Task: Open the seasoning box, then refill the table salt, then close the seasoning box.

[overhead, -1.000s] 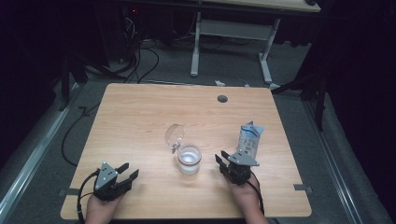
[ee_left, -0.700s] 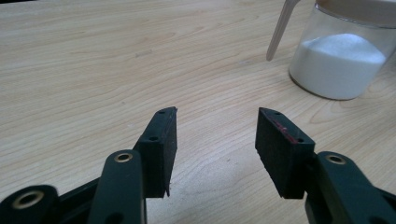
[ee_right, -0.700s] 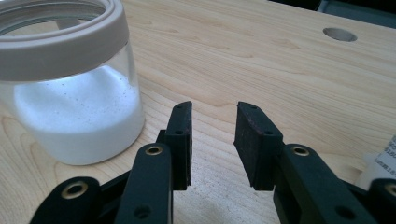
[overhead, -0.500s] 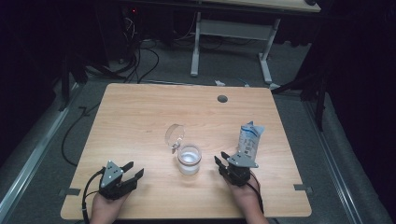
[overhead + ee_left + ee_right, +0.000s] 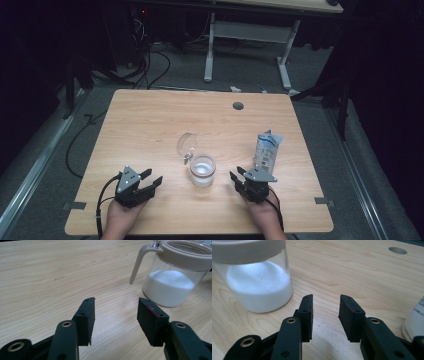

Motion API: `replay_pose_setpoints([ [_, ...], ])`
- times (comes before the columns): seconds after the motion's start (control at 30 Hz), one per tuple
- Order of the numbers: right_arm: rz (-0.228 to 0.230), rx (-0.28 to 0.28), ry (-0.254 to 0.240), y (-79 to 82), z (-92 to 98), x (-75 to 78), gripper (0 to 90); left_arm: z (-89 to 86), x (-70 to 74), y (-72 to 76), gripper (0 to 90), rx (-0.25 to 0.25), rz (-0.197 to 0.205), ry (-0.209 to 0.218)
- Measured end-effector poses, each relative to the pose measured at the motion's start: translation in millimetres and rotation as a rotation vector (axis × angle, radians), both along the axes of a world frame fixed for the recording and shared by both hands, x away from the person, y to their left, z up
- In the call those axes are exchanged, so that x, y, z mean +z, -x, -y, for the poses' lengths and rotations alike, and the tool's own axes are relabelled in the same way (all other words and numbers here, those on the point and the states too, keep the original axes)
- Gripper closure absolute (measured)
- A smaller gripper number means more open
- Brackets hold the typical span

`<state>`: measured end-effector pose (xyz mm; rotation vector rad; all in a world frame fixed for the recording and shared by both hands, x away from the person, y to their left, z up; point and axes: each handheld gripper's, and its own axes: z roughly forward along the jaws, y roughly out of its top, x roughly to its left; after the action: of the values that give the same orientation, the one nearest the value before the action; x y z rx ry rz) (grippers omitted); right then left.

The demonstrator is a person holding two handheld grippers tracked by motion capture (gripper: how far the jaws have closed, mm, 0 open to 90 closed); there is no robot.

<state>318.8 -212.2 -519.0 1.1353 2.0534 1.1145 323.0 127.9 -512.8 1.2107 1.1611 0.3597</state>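
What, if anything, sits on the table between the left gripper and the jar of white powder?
Nothing visible does. Bare wood of the table lies between the open left gripper and the jar. In the left gripper view the jar stands ahead and to the right, its handle on the near side.

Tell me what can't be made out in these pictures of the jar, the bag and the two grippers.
- Jar: its top is cut off by the upper edge in the right gripper view.
- Open lid: in the high view too small and clear to show how it joins the jar.
- Bag: print too small in the high view; in the right gripper view the right edge cuts it.
- Left gripper and right gripper: their bodies lie below both gripper views.
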Motion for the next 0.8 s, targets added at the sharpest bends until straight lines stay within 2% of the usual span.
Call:
replay_pose_setpoints([
  [0.43, 0.006, 0.046, 0.022, 6.8, -9.5, 0.0, 62.8, 14.8, 3.5, -8.4, 51.1, -0.012, -0.020, 0.009],
  [0.57, 0.009, 0.055, 0.025, 7.8, -11.2, 0.6, 65.7, 18.5, 5.6, -11.6, 52.1, -0.018, -0.023, 0.012],
  [0.8, 0.008, 0.056, 0.006, 7.5, -12.1, 2.0, 67.5, 25.4, 11.4, -18.7, 53.9, -0.022, -0.036, 0.025],
])
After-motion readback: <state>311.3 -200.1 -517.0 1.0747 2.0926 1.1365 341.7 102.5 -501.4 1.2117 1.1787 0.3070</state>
